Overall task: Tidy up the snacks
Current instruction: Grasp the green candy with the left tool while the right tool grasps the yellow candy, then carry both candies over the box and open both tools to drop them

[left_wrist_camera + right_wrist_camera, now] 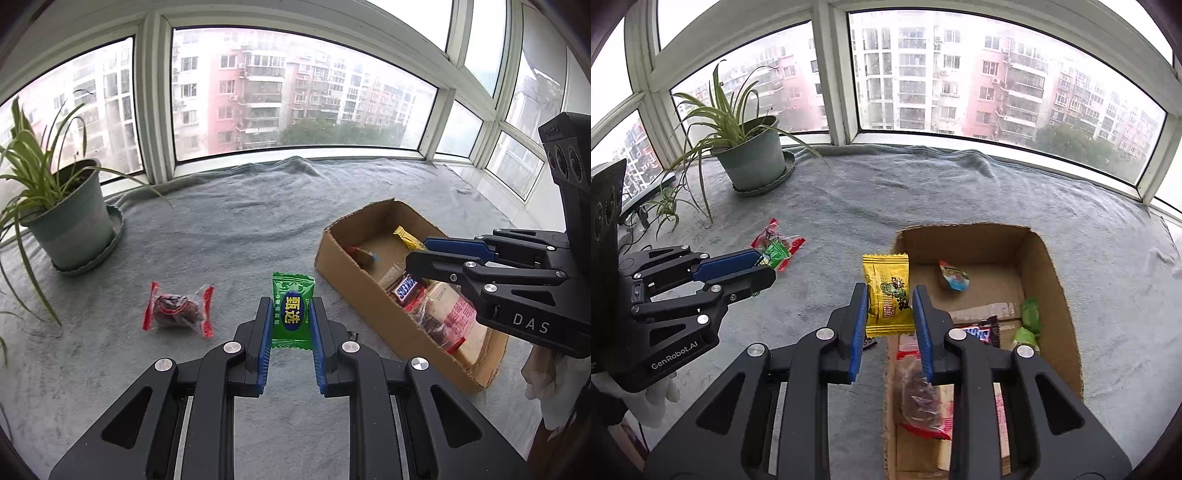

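My left gripper (289, 308) is shut on a green candy packet (291, 312) and holds it above the grey cloth. A red-ended clear snack packet (178, 311) lies on the cloth to its left. My right gripper (890, 295) is shut on a yellow snack packet (887, 295) over the near left edge of the cardboard box (1049, 280). The box (328, 254) holds a Snickers bar (979, 332), a green candy (1029, 319), a small blue-red packet (953, 276) and a red-ended clear packet (919, 398). The left gripper also shows in the right wrist view (764, 266).
A potted spider plant (70, 218) on a saucer stands at the back left by the window; it also shows in the right wrist view (753, 158). A grey cloth (236, 229) covers the sill. Window frames close in the back and right sides.
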The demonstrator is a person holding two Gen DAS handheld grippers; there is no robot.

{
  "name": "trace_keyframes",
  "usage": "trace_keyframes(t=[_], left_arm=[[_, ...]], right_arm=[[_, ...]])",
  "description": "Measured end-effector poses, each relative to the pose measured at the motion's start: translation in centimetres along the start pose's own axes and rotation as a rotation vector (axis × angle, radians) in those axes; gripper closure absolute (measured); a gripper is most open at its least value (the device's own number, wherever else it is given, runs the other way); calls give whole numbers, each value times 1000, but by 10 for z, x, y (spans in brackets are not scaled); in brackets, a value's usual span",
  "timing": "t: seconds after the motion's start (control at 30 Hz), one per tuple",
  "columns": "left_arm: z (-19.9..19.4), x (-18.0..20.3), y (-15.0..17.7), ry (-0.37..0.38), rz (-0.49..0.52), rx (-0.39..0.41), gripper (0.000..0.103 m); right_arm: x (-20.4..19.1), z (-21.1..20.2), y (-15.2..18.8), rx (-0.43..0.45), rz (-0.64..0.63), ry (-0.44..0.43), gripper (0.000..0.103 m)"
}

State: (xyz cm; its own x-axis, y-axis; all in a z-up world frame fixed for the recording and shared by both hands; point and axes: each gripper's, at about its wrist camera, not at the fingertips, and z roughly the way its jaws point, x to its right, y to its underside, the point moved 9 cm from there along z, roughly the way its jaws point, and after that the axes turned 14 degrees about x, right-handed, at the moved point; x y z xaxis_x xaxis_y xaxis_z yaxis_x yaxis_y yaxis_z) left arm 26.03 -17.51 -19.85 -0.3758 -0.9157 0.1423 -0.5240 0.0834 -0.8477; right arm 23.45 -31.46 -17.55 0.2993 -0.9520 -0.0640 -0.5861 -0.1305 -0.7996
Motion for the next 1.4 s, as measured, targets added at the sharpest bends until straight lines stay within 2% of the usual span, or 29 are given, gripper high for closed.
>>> trace_keyframes(t=[0.6, 1.0, 1.03, 1.1, 1.13, 1.2, 1.3, 1.4], left_arm=[[42, 89, -7, 93, 28, -28, 85], [61, 123, -3, 119, 63, -65, 84], [61, 125, -3, 119, 68, -67, 82], [61, 126, -2, 112, 78, -76, 72], [61, 126, -2, 109, 80, -78, 63], [60, 125, -2, 107, 80, -75, 59], [60, 123, -3, 103, 77, -76, 59], [59, 120, -3, 102, 72, -76, 59]], right_arm=[[95, -23, 30, -39, 85, 103, 77], [111, -23, 40, -58, 108, 110, 76], [111, -23, 40, -60, 107, 111, 75], [112, -24, 40, -53, 104, 123, 58], [112, -25, 39, -47, 102, 129, 52], [112, -26, 38, -43, 101, 136, 37], [111, -26, 38, -42, 92, 140, 29], [108, -25, 37, -43, 89, 143, 27]])
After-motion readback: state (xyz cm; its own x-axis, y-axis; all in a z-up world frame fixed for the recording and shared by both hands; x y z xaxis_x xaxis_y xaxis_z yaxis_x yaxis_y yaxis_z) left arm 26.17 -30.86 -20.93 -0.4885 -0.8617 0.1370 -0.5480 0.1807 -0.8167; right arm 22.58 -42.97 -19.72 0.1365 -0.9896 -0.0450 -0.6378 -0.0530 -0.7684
